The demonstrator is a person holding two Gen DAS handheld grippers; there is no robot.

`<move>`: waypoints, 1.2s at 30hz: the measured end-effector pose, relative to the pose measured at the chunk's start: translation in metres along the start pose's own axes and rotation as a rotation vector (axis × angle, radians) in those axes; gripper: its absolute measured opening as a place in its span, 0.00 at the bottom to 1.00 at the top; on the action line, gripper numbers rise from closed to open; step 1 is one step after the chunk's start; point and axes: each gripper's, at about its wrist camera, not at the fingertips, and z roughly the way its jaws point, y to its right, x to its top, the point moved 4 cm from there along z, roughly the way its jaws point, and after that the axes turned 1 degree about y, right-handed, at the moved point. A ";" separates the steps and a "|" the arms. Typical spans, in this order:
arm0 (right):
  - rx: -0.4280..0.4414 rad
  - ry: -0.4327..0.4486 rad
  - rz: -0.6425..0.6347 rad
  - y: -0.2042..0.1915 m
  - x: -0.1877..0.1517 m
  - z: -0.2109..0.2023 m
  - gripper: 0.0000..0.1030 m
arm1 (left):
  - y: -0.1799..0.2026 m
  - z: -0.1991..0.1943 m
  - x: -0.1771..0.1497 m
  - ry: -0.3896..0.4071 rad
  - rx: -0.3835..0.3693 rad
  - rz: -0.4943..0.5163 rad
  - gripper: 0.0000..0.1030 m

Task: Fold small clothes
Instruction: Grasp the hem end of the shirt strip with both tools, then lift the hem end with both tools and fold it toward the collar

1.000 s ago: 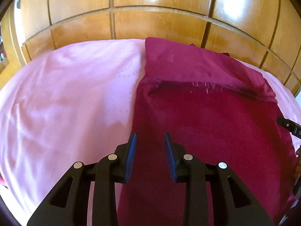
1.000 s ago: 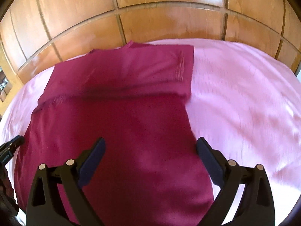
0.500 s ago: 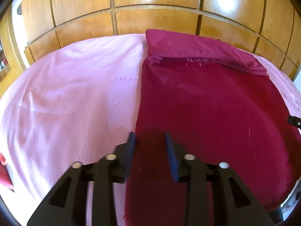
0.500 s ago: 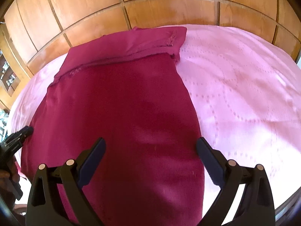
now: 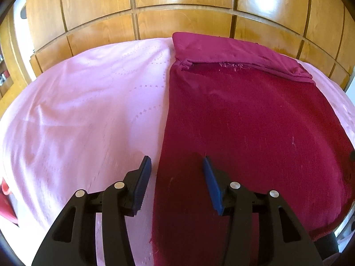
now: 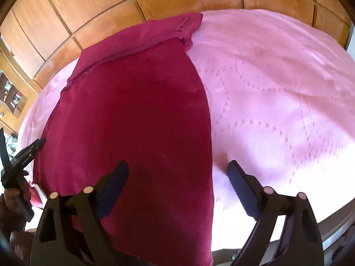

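One pink bedspread covers the bed in front of a wooden panelled wall. A dark red garment lies flat on it, its far end folded back into a band. The left gripper hangs over the garment's left edge: one finger above the bedspread, the other above the red cloth, jaws partly apart and opening, pinching nothing. The right gripper straddles the garment's right edge, jaws wide but closing, pads clear of the cloth. A hand shows at the right view's lower left.
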 end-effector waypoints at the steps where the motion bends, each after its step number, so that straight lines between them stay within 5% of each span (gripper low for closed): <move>1: 0.013 -0.008 -0.004 -0.002 -0.002 -0.001 0.78 | 0.000 -0.001 -0.001 -0.003 0.001 0.002 0.46; 7: 0.081 -0.073 -0.072 -0.021 -0.022 -0.006 0.55 | 0.000 -0.010 -0.013 -0.044 -0.021 0.010 0.46; 13: 0.098 -0.081 -0.091 -0.027 -0.026 0.000 0.34 | -0.001 -0.028 -0.037 -0.107 -0.142 -0.005 0.46; 15: 0.093 -0.082 -0.097 -0.027 -0.025 0.001 0.12 | 0.001 -0.029 -0.042 -0.108 -0.155 0.006 0.32; 16: 0.108 -0.084 -0.091 -0.027 -0.025 0.000 0.11 | 0.004 -0.030 -0.044 -0.106 -0.178 0.015 0.11; 17: 0.133 -0.083 -0.089 -0.029 -0.023 -0.003 0.10 | 0.006 -0.032 -0.043 -0.098 -0.187 0.025 0.08; 21: 0.239 -0.041 -0.067 -0.036 -0.009 -0.021 0.09 | 0.007 -0.039 -0.036 -0.072 -0.265 0.026 0.06; 25: 0.364 0.074 0.013 -0.042 0.034 -0.035 0.09 | -0.007 -0.055 -0.009 -0.032 -0.449 -0.093 0.06; 29: 0.372 0.131 0.078 -0.034 0.080 -0.019 0.09 | -0.017 -0.056 0.034 0.018 -0.571 -0.199 0.06; 36: 0.334 0.107 0.227 -0.001 0.146 0.038 0.09 | -0.015 0.001 0.111 0.017 -0.565 -0.284 0.06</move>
